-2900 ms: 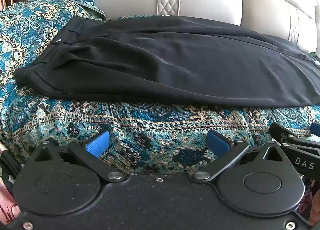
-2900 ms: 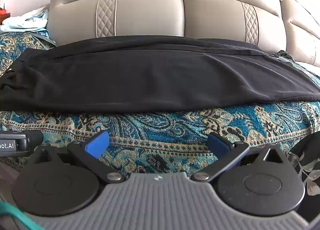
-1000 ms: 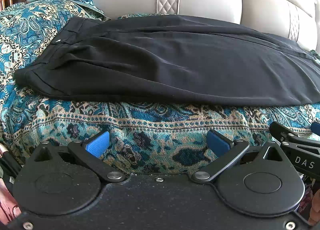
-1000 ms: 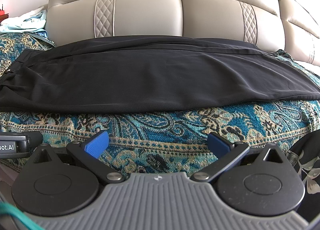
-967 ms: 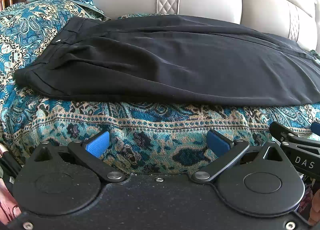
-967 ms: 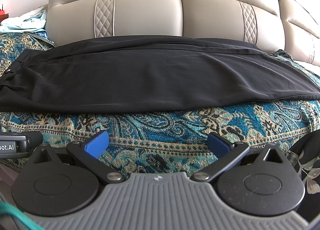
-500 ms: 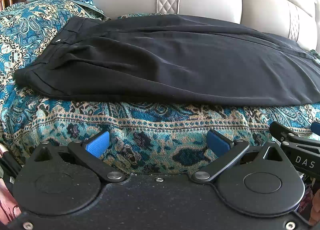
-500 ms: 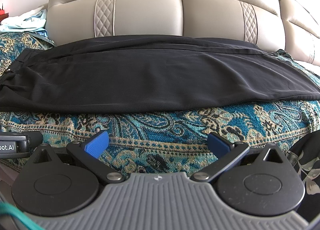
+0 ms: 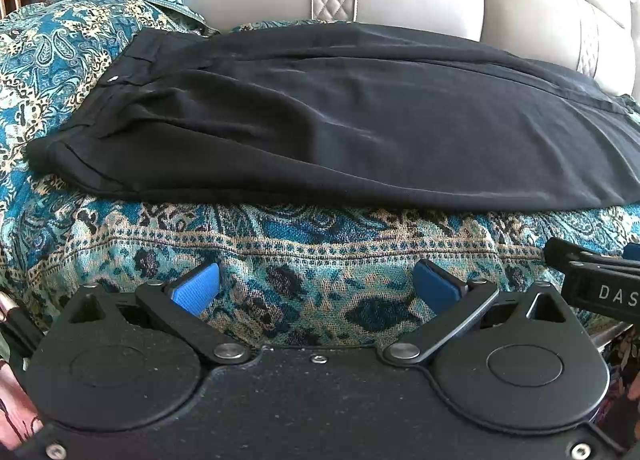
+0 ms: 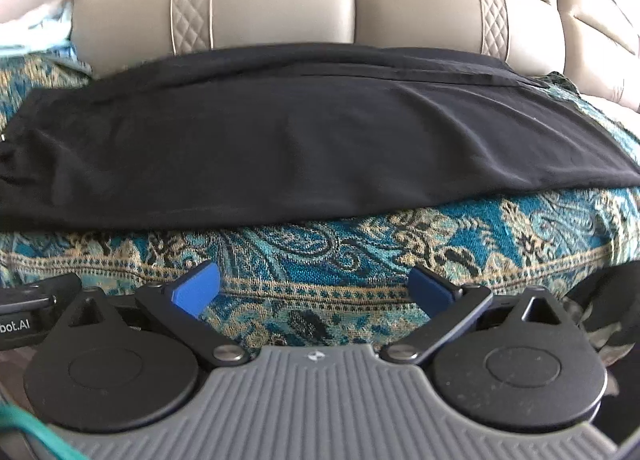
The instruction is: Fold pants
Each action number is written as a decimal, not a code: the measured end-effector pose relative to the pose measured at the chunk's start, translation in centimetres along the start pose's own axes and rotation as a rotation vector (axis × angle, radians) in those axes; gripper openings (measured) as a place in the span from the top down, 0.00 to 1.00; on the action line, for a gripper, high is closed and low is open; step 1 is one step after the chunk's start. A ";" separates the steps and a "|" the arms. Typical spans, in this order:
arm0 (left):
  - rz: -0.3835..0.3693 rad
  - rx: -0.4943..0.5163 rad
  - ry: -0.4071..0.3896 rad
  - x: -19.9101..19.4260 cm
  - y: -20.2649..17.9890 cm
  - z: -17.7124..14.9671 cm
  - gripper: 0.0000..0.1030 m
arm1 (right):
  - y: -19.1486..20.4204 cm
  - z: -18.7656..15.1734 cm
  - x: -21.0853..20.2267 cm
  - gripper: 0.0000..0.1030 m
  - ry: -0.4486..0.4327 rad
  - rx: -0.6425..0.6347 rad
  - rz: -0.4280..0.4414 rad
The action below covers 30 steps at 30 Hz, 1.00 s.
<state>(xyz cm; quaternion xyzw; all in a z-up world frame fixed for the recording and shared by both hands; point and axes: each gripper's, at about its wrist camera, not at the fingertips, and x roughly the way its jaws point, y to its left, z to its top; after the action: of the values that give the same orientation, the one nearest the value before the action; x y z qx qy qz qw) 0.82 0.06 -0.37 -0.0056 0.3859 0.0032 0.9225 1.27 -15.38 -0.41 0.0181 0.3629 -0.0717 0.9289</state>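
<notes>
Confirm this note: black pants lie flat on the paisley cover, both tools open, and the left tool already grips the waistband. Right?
Not quite. The left tool grips nothing: in the left wrist view its blue fingers stand apart over the paisley cover, short of the black pants. The waistband lies untouched. The right tool is open too.

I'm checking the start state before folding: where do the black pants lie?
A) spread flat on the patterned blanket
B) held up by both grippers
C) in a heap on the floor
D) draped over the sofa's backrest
A: the pants lie spread out on the patterned blanket, and the left gripper and right gripper are both open, short of the cloth.
</notes>
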 end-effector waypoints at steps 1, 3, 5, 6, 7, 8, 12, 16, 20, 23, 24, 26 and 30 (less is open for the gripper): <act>0.000 0.000 0.004 0.1 0.0 0.1 0.00 | 0.0 0.2 0.1 0.00 0.010 0.003 0.000; 0.000 -0.002 0.012 0.1 0.1 0.2 0.00 | -0.2 0.7 0.4 0.00 0.034 0.028 0.003; 0.001 -0.005 0.020 0.1 0.1 0.4 0.00 | -0.3 0.9 0.7 0.00 0.043 0.030 -0.002; 0.003 -0.006 0.025 0.1 0.1 0.4 0.00 | -0.3 0.9 0.7 0.00 0.046 0.026 -0.004; 0.004 -0.007 0.028 0.1 0.1 0.4 0.00 | -0.2 1.0 0.9 0.00 0.049 0.023 -0.006; 0.004 -0.007 0.031 0.1 0.1 0.5 0.00 | -0.2 1.1 0.9 0.00 0.052 0.024 -0.005; 0.002 -0.007 0.036 0.2 0.1 0.8 0.00 | -0.6 1.3 1.2 0.00 0.057 0.013 0.020; 0.003 -0.010 0.053 0.7 0.3 1.3 0.00 | -1.0 1.2 1.3 0.00 0.051 0.009 0.034; -0.001 -0.005 0.064 1.0 0.5 1.7 0.00 | -1.4 0.9 1.2 0.00 0.045 0.009 0.041; 0.001 -0.005 0.064 1.0 0.5 1.7 0.00 | -1.4 0.5 1.0 0.00 0.038 -0.001 0.035; -0.001 -0.007 0.065 1.0 0.6 1.8 0.00 | -1.3 0.5 1.0 0.00 0.042 -0.002 0.034; 0.000 -0.006 0.070 1.1 0.5 1.9 0.00 | -1.2 0.9 1.0 0.00 0.067 -0.019 0.043; 0.002 -0.008 0.092 1.2 0.5 2.3 0.00 | -1.2 1.5 1.2 0.00 0.099 -0.032 0.052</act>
<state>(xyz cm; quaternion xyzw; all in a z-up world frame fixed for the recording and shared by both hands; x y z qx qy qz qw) 3.30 0.63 0.34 -0.0088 0.4280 0.0055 0.9037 2.94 -16.85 -0.12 0.0164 0.4087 -0.0407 0.9116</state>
